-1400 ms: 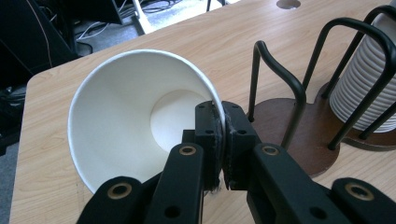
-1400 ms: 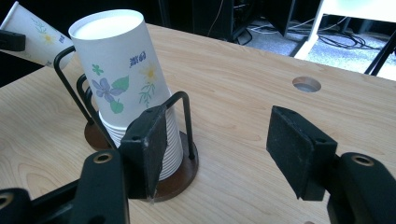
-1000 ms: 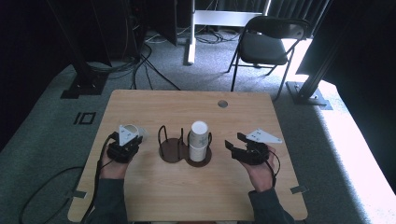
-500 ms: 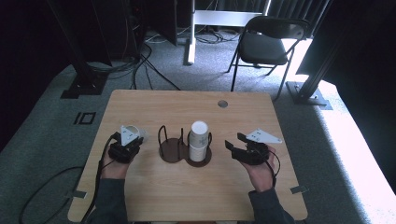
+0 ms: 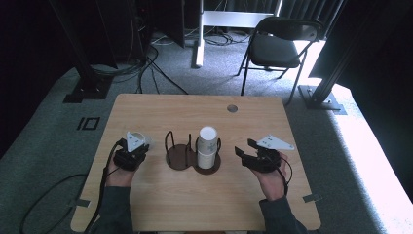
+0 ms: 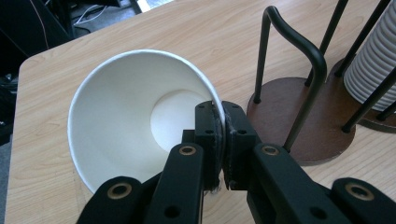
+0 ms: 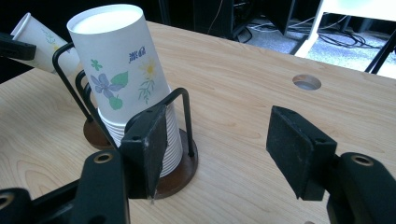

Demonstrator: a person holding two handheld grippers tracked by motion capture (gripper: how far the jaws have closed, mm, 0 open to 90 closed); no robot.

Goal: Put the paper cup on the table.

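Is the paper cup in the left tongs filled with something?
No, the left tongs pinch the rim of the paper cup, and its white inside is bare.

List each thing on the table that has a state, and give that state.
Left gripper: jaws shut on the rim of the paper cup.
Paper cup: held tilted, empty, mouth toward the camera.
Right gripper: jaws open, nothing between them.
Stack of cups: upside down, seated in the right holder ring.
Left holder ring: empty.
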